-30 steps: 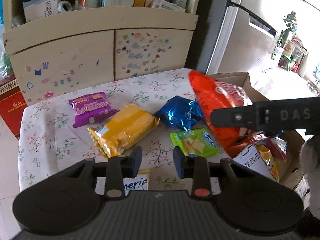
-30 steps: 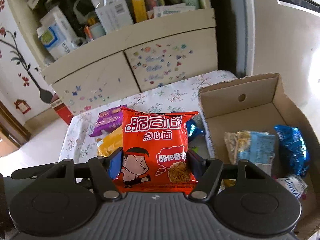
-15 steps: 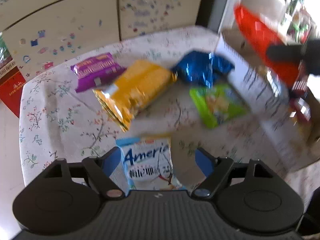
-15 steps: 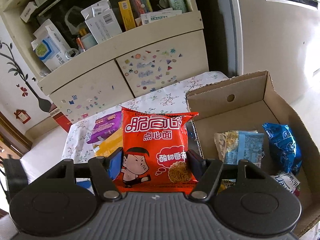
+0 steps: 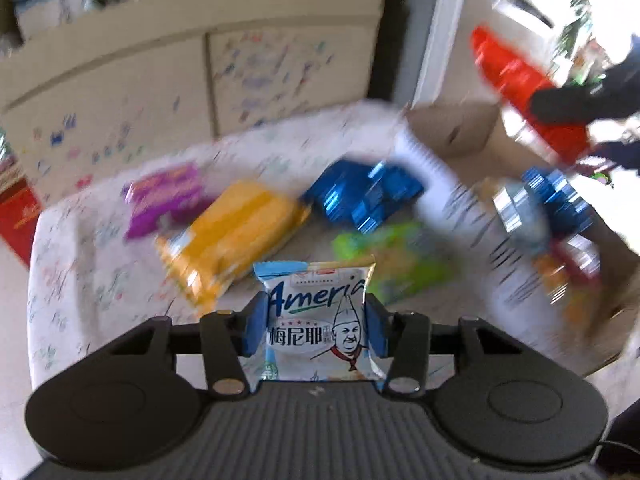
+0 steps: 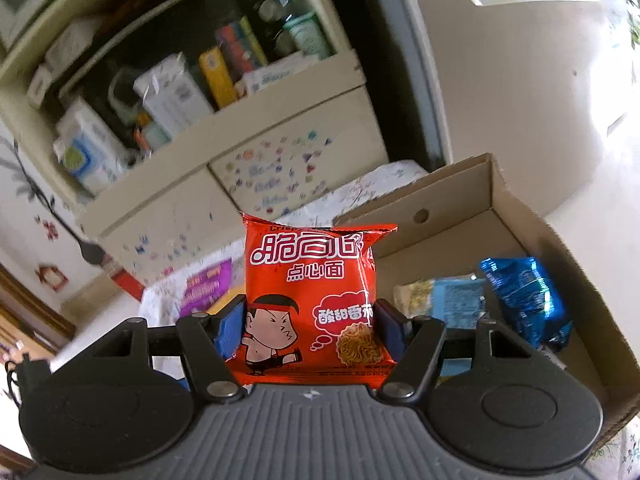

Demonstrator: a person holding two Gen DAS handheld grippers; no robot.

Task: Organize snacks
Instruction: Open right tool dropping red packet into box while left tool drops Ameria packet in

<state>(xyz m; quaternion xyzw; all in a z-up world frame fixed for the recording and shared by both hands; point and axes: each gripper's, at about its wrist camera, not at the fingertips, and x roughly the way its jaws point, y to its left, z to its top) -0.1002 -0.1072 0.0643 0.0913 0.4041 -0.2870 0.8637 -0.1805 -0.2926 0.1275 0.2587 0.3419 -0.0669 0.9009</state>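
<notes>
Two snack packets are held up, one in each gripper. The pale blue-and-white packet (image 5: 316, 316) is seen upright between the blue pads of the left gripper (image 5: 316, 322), whose fingers (image 5: 256, 326) are closing on its two side edges, above the near edge of the table (image 5: 72, 280). The packet is flat and roughly square, with a crimped top seam; "Ameria" is printed across it in blue script, three Chinese characters sit below, and a cartoon chef in a tall hat and red neckerchief is drawn at the lower right.

The red packet (image 6: 316, 300) is clamped at its sides by the fingers (image 6: 230, 328) of the right gripper (image 6: 308, 326) and is held upright just beside the near left corner of the open cardboard box (image 6: 520, 216). It is glossy, with a crimped top and large white Chinese lettering, smaller characters beneath, a cartoon boy with a red headband, and a thought bubble over a picture of noodles. The letters "Cri" can be read at its top edge; the rest is cut off.

On the floral table cloth a purple packet (image 5: 164, 196), a yellow pack (image 5: 232, 236), a blue foil bag (image 5: 360, 196) and a green packet (image 5: 384, 260) are seen, all blurred, their print unreadable. Inside the box a blue foil bag (image 6: 524, 300) lies against a pale printed packet (image 6: 444, 296).
</notes>
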